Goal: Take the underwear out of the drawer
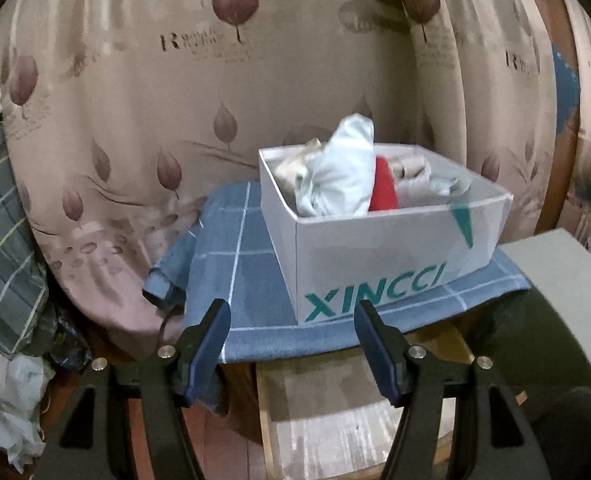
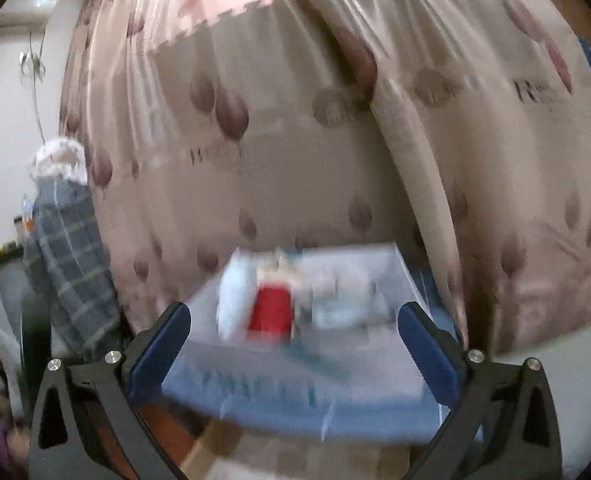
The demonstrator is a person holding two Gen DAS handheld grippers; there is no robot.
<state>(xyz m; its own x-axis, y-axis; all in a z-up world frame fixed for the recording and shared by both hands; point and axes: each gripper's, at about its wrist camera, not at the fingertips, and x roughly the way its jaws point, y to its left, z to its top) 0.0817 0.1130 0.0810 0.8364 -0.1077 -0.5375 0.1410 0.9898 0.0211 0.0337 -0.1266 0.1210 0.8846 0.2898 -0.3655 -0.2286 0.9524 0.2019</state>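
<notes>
White box [image 1: 375, 256] reads "XINCCI" in teal; left tool [image 1: 291, 312] apart, empty; right tool [image 2: 293, 320] apart, empty

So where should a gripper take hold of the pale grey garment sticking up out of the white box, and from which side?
Probably at the bunched peak of the pale grey garment, which rises above the rim of the white box. Come down from above, so the fingers close on cloth clear of the walls and the red item beside it. Both the left gripper and right gripper are open and empty.
</notes>
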